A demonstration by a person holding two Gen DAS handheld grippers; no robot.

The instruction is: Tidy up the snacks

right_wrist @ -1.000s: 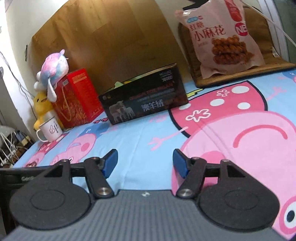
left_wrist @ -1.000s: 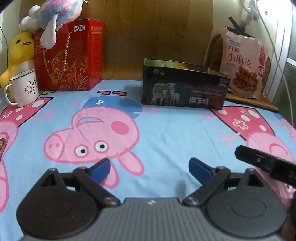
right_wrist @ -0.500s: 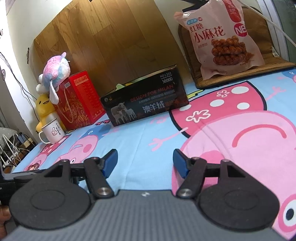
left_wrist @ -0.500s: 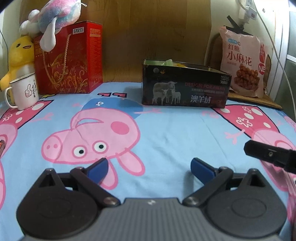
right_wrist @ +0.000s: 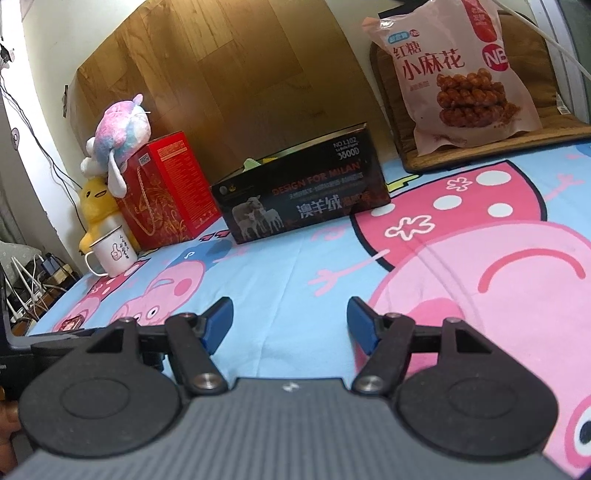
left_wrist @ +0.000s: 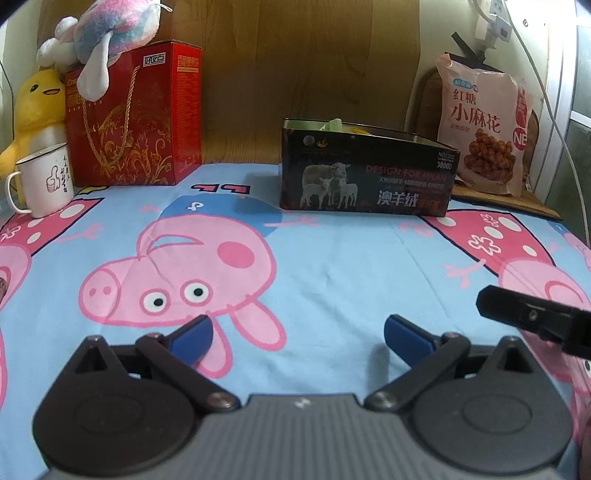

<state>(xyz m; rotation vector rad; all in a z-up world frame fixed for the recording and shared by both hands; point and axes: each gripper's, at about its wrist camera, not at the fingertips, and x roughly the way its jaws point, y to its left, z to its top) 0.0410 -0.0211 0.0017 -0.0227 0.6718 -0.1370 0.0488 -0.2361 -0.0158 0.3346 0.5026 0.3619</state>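
Observation:
A black open-topped box printed with sheep stands at the back of the cartoon-pig cloth, with green and yellow packets peeping over its rim. A pink bag of twisted snacks leans upright at the back right on a brown mat. My left gripper hovers low over the cloth, well short of the box; its jaws are opening and hold nothing. My right gripper is open and empty too, also apart from the box. Part of the right gripper shows as a black bar at the right edge of the left wrist view.
A red gift box with a pastel plush toy on top stands at the back left. Beside it are a yellow plush duck and a white mug. A wooden board backs the bed. Cables run along the right wall.
The left gripper's blue fingertips have spread a little wider apart. The right gripper's jaws look about the same. Both views have barely shifted.

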